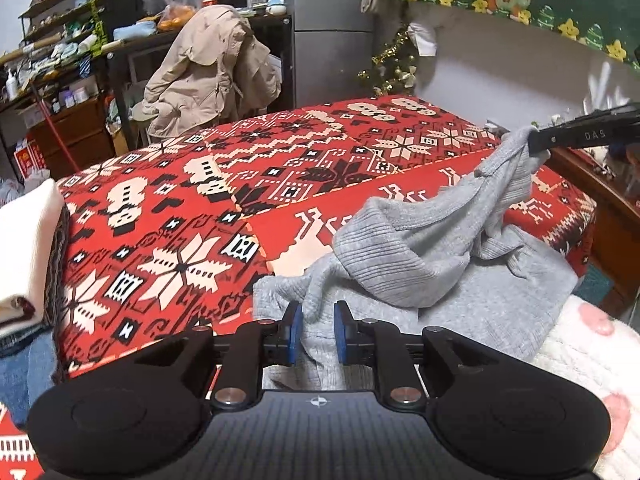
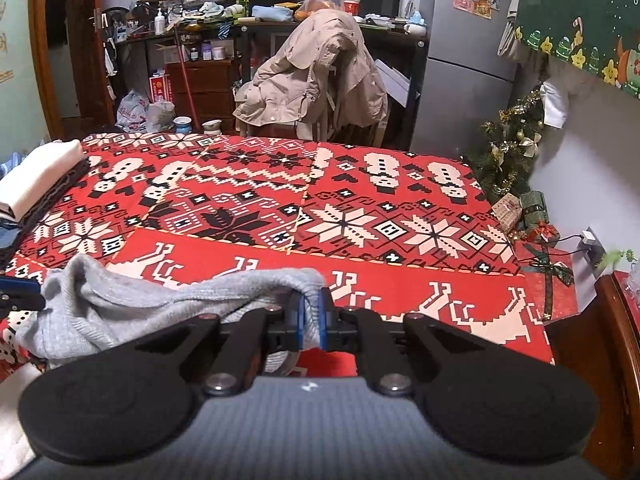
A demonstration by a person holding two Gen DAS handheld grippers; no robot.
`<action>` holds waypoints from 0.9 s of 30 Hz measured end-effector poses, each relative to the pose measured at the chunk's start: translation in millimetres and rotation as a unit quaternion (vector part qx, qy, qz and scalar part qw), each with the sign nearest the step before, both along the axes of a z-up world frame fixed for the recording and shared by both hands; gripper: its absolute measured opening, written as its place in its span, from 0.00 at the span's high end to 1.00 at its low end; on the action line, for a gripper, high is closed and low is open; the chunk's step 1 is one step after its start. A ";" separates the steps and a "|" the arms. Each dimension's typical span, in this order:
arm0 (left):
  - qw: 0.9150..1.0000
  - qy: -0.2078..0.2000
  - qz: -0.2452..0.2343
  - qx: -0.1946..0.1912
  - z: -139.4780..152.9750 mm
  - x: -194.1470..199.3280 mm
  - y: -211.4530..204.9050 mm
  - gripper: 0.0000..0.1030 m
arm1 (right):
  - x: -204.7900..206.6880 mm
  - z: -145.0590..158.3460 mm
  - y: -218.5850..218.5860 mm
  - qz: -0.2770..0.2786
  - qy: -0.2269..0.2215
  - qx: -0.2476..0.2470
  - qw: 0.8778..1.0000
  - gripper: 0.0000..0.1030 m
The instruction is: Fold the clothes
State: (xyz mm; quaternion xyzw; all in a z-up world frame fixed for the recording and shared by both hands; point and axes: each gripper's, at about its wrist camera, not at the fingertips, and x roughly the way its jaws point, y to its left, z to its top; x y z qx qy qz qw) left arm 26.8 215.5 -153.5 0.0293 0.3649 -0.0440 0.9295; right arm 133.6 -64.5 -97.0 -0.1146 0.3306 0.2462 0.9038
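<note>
A grey ribbed knit garment [image 1: 420,264] lies bunched at the near edge of a bed covered by a red patterned blanket [image 1: 200,200]. My left gripper [image 1: 318,330] is shut on a fold of its near-left part, and cloth fills the gap between the blue pads. My right gripper [image 1: 534,146] holds another corner raised at the upper right. In the right wrist view, the right gripper [image 2: 312,314] is shut on the garment's edge [image 2: 140,304]. The cloth sags leftward toward the left gripper [image 2: 20,292] at the frame edge.
A stack of folded clothes [image 1: 28,248] sits on the bed's left side. A beige coat [image 2: 320,76] hangs over a chair beyond the bed. A small Christmas tree [image 2: 508,148] and a wooden cabinet [image 2: 616,320] stand at the right. A fluffy white blanket [image 1: 592,360] lies near right.
</note>
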 end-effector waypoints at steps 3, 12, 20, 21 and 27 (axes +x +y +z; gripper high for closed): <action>1.000 0.005 0.004 0.013 -2.3 3.5 -2.3 0.99 | -2.8 0.5 -0.2 0.001 -0.001 0.000 1.000 0.93; 0.998 -0.021 -0.046 0.024 12.9 -24.2 -27.3 0.99 | -13.5 2.5 -10.3 0.005 -0.001 0.003 1.000 0.93; 0.999 -0.005 -0.037 0.037 2.6 -20.9 -29.8 0.89 | -19.2 1.2 -16.6 0.007 0.003 0.003 1.000 0.93; 0.999 -0.006 -0.034 0.035 3.7 -20.0 -28.1 0.88 | -19.9 1.0 -17.4 0.007 0.003 0.003 1.000 0.93; 1.000 -0.010 -0.019 0.019 10.7 -7.8 -17.2 0.79 | -21.6 -1.6 -23.2 0.005 0.009 0.007 1.000 0.93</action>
